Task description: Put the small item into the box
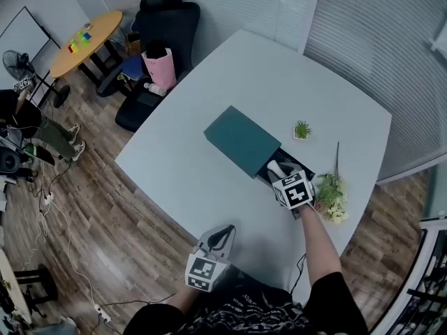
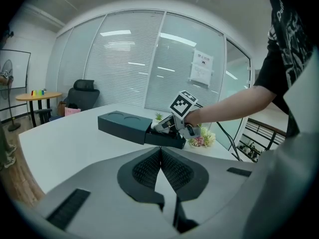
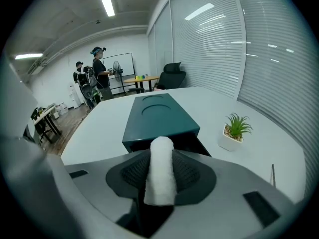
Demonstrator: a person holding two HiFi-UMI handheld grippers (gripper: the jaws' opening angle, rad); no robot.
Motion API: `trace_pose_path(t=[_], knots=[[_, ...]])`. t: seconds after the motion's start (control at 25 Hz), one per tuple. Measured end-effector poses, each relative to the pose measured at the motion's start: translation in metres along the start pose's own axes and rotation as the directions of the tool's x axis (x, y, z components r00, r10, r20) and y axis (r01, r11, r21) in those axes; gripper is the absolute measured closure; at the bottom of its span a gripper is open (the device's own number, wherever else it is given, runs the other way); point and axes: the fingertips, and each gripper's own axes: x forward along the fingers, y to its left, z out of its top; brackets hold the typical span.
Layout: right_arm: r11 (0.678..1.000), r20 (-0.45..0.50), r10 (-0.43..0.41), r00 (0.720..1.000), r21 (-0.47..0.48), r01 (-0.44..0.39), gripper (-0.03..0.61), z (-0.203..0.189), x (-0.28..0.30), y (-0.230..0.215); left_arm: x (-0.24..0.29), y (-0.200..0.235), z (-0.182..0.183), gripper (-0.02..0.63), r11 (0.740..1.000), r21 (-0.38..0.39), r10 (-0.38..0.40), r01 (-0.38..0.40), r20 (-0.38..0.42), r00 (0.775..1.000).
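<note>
The white roll (image 3: 160, 171) is clamped between the jaws of my right claw (image 1: 281, 174), its end sticking out past their tips. I hold it over the pulled-out drawer (image 1: 302, 167) of the dark teal box (image 1: 241, 140), just beside the sleeve's open end. Whether the roll touches the drawer I cannot tell. The box lies on the white table (image 1: 209, 187). A small potted plant (image 1: 302, 130) stands near it, and a bunch of flowers (image 1: 331, 195) lies just beside my right claw. My left claw (image 2: 160, 156) has its jaws pressed together on nothing. It hangs by the table's near edge, well apart from the box.
</note>
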Motion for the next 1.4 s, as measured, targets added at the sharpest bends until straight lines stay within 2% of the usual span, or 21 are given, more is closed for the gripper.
trace_pose_path(t=[0.24,0.6,0.88,1.04,1.2,1.4], knots=[[0.999,-0.069,0.010,0.998,-0.029,-0.012,0.434,-0.009,0.020,-0.006,0.001,-0.003,-0.012,0.594,1.000,0.001,-0.012,0.012,-0.049,0.999],[0.998,-0.129,0.021,0.991,0.068,-0.012,0.433,-0.028,0.035,-0.027,0.010,0.002,-0.017,0.594,1.000,0.021,-0.003,0.005,-0.085,0.996],[0.995,-0.125,0.018,0.992,0.100,-0.006,0.430,-0.031,0.039,-0.027,0.018,0.003,-0.016,0.594,0.998,0.063,-0.003,0.008,-0.087,0.996],[0.992,-0.107,0.026,0.994,0.122,-0.013,0.392,-0.031,0.037,-0.026,0.020,0.004,-0.012,0.594,0.999,0.040,0.005,-0.002,-0.074,0.997],[0.993,-0.076,0.020,0.997,0.118,-0.011,0.336,-0.027,0.033,-0.024,0.020,0.006,-0.011,0.594,0.999,0.048,0.012,-0.009,-0.068,0.998],[0.995,-0.014,0.003,1.000,0.101,-0.001,0.322,-0.011,0.014,-0.016,0.014,0.007,-0.004,0.594,0.999,0.048,0.014,-0.012,-0.041,0.999]])
